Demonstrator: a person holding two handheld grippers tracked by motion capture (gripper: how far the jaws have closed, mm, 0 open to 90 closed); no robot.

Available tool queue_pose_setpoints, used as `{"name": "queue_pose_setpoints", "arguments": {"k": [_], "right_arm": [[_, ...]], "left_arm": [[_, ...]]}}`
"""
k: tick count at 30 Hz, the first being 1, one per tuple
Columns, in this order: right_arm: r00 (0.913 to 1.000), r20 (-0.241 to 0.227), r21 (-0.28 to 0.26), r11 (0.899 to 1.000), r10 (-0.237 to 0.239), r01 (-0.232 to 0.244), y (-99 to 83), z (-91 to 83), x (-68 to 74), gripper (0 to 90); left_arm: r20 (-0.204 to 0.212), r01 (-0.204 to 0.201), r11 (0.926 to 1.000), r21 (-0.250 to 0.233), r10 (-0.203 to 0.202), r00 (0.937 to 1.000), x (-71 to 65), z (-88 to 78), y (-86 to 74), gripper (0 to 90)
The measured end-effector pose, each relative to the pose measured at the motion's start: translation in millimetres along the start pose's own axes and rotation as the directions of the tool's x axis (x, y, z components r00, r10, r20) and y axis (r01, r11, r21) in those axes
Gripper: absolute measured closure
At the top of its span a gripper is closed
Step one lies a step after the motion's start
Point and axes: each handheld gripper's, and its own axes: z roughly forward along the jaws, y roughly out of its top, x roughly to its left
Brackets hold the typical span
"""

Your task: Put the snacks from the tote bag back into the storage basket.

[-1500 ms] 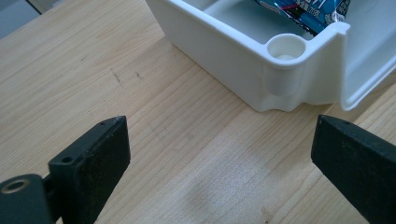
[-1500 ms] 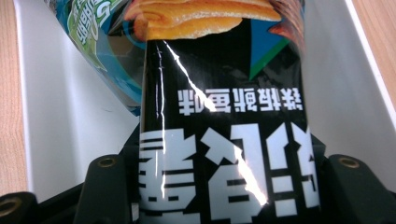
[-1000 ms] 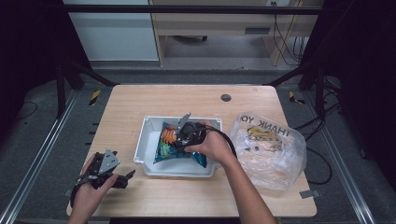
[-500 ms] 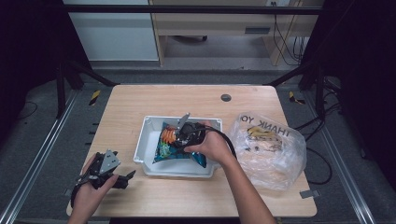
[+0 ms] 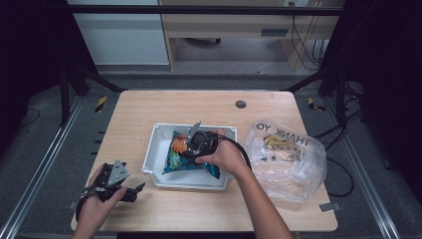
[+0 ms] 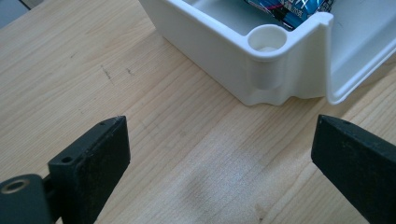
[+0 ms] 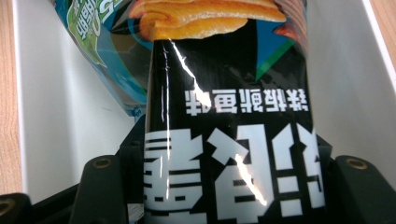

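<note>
Glossy black snack bag [image 7: 233,154] between just-opening right gripper [image 5: 191,144] jaws, inside smooth white bin [image 5: 154,154]; left gripper [image 5: 130,191] released over bare wooden surface [image 5: 149,109].

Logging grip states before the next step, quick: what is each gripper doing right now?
Left gripper: open, nothing between its fingers, above the table.
Right gripper: fingers just easing open, snack bag between them, over the white bin.

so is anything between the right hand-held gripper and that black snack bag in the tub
Nothing visible. The black snack bag already sits between the jaws of the right hand-held gripper, which have just been opening, over the white tub.
</note>
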Motion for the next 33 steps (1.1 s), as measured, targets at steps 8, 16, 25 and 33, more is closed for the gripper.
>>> {"name": "queue_pose_setpoints", "arguments": {"k": [8,16,25,33], "right_arm": [[1.0000,-0.001,0.013,1.000,-0.009,0.009,0.4,1.8,0.5,36.7],[0.9998,0.017,0.002,1.000,0.002,-0.002,1.4,1.5,-0.6,26.9],[0.9997,0.025,0.005,1.000,0.007,-0.007,1.8,-1.4,0.8,14.6],[0.9993,0.037,-0.007,1.000,0.002,-0.002,2.2,-7.6,2.5,8.3]], "left_arm": [[0.000,0.014,0.9998,0.012,-0.014,0.9999,-1.1,0.8,-0.8,4.0],[0.000,0.002,0.9999,0.014,-0.002,1.0000,-0.1,1.5,-0.9,4.0],[-0.008,0.024,0.9996,0.017,-0.024,0.9997,0.1,0.8,-1.2,4.0],[-0.017,0.032,0.9993,0.019,-0.031,0.9994,2.2,-0.3,-1.9,4.0]]}}
